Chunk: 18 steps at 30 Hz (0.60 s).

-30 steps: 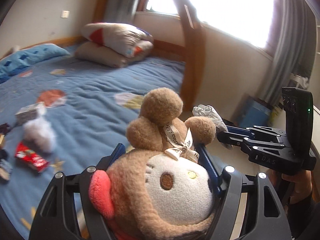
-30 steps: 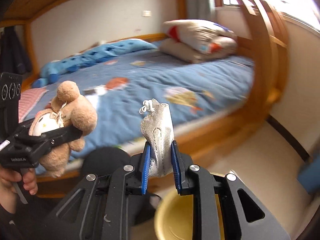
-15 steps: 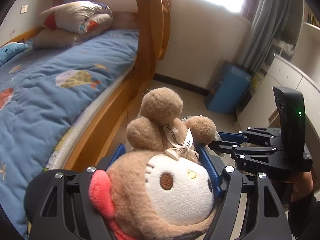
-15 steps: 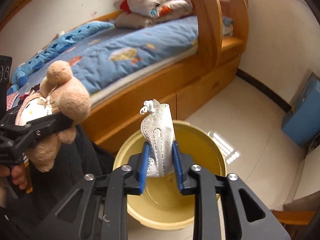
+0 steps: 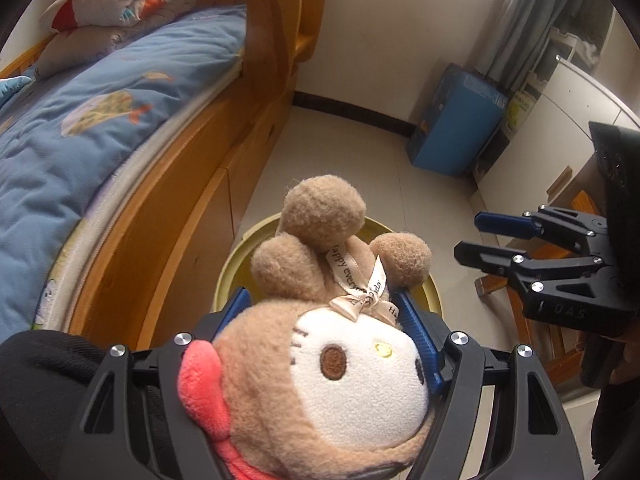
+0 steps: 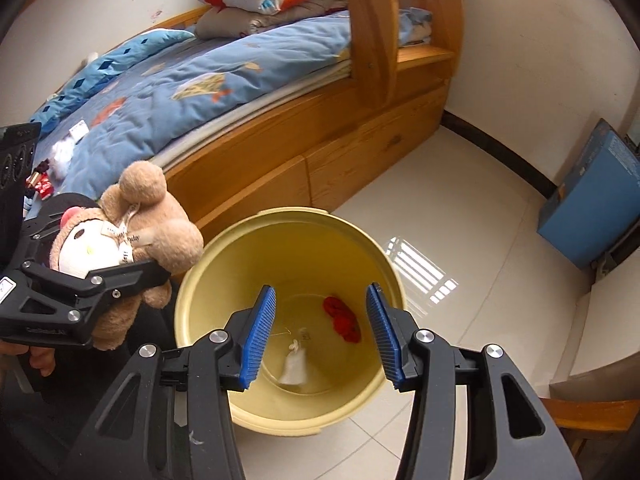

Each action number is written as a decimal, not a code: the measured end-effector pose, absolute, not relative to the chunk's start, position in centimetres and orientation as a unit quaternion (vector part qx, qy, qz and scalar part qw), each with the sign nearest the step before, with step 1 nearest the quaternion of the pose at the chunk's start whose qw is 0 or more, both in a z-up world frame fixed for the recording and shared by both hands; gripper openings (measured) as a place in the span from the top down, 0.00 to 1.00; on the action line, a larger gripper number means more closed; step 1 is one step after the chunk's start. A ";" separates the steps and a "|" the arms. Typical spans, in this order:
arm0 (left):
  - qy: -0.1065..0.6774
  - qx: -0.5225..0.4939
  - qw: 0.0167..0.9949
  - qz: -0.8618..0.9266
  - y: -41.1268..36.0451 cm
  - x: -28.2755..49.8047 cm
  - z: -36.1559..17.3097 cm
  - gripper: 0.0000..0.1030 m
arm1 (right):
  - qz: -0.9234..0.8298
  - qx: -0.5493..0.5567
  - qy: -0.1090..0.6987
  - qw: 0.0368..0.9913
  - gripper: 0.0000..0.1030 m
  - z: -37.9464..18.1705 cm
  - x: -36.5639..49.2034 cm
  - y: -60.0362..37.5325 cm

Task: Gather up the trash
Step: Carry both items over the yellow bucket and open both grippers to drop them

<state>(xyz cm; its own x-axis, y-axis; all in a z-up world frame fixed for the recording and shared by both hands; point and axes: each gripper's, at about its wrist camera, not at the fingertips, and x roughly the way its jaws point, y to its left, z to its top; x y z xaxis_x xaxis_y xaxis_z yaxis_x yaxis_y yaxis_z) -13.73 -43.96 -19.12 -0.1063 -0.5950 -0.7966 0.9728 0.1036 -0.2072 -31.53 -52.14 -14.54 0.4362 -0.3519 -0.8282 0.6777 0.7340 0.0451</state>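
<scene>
My left gripper (image 5: 324, 308) is shut on a brown plush toy (image 5: 344, 344) with a white face and a ribbon. It holds the toy above the rim of a yellow bucket (image 5: 232, 268); the toy also shows in the right wrist view (image 6: 132, 240). My right gripper (image 6: 320, 332) is open and empty over the yellow bucket (image 6: 224, 264). A white mesh scrap (image 6: 294, 364) is inside the bucket, blurred, near a red scrap (image 6: 342, 320) on its bottom. The right gripper also shows in the left wrist view (image 5: 480, 236), jaws apart.
A wooden bed (image 6: 320, 152) with a blue quilt (image 6: 192, 96) stands beside the bucket. Small litter (image 6: 52, 168) lies on the quilt at the left. A blue box (image 6: 588, 208) stands by the wall. A wooden chair part (image 5: 560, 344) is at the right.
My right gripper has opened and let go of the white mesh scrap, which is now inside the bucket. Both grippers have swung from the bed to above the bucket.
</scene>
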 end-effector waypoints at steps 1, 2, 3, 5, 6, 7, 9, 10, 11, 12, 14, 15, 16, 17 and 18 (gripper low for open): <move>0.402 0.240 0.623 -0.627 -44.2 -13.9 -19.3 0.29 | -0.313 0.191 0.429 0.825 0.55 -14.5 -31.7 -52.3; 0.402 0.244 0.621 -0.627 -44.4 -14.2 -19.5 0.29 | -0.314 0.193 0.428 0.825 0.55 -14.5 -31.9 -52.5; 0.403 0.248 0.619 -0.628 -44.7 -14.4 -19.7 0.29 | -0.316 0.194 0.428 0.824 0.55 -14.5 -32.2 -52.7; 0.407 0.253 0.612 -0.629 -45.2 -14.7 -20.1 0.29 | -0.322 0.192 0.429 0.822 0.55 -14.5 -32.7 -52.8; 0.408 0.255 0.610 -0.629 -45.4 -14.9 -20.3 0.29 | -0.322 0.193 0.429 0.821 0.55 -14.6 -32.8 -52.9; 0.410 0.258 0.608 -0.630 -45.7 -15.0 -20.5 0.29 | -0.322 0.195 0.430 0.821 0.55 -14.7 -32.9 -53.0; 0.413 0.264 0.604 -0.629 -46.1 -15.2 -20.9 0.29 | -0.323 0.195 0.430 0.820 0.55 -14.7 -33.1 -53.1; 0.416 0.268 0.600 -0.629 -46.4 -15.3 -21.2 0.29 | -0.323 0.195 0.432 0.819 0.55 -14.8 -33.2 -53.2; 0.418 0.271 0.598 -0.628 -46.5 -15.4 -21.4 0.29 | -0.323 0.195 0.433 0.819 0.55 -14.8 -33.3 -53.2; 0.418 0.276 0.597 -0.627 -46.7 -15.4 -21.6 0.28 | -0.324 0.195 0.433 0.818 0.55 -14.8 -33.3 -53.3; 0.420 0.286 0.594 -0.624 -46.9 -15.6 -22.0 0.25 | -0.325 0.196 0.433 0.818 0.55 -14.8 -33.4 -53.3; 0.422 0.291 0.592 -0.622 -47.0 -15.6 -22.3 0.25 | -0.325 0.196 0.433 0.818 0.55 -14.8 -33.4 -53.3; 0.424 0.296 0.591 -0.619 -47.1 -15.6 -22.5 0.23 | -0.326 0.195 0.433 0.817 0.55 -14.8 -33.5 -53.4; 0.428 0.298 0.589 -0.618 -47.1 -15.7 -22.7 0.18 | -0.327 0.194 0.433 0.817 0.55 -14.8 -33.4 -53.4; 0.432 0.300 0.587 -0.615 -47.1 -15.6 -22.9 0.15 | -0.327 0.194 0.434 0.817 0.55 -14.8 -33.4 -53.5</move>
<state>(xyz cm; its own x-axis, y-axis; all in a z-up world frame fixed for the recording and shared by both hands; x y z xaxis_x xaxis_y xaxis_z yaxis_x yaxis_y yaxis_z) -15.61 -47.14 -22.89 -0.1311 -0.4629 -0.8767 0.9817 0.0624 -0.1797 -33.44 -53.46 -14.80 0.4093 -0.3664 -0.8356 0.7031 0.7103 0.0330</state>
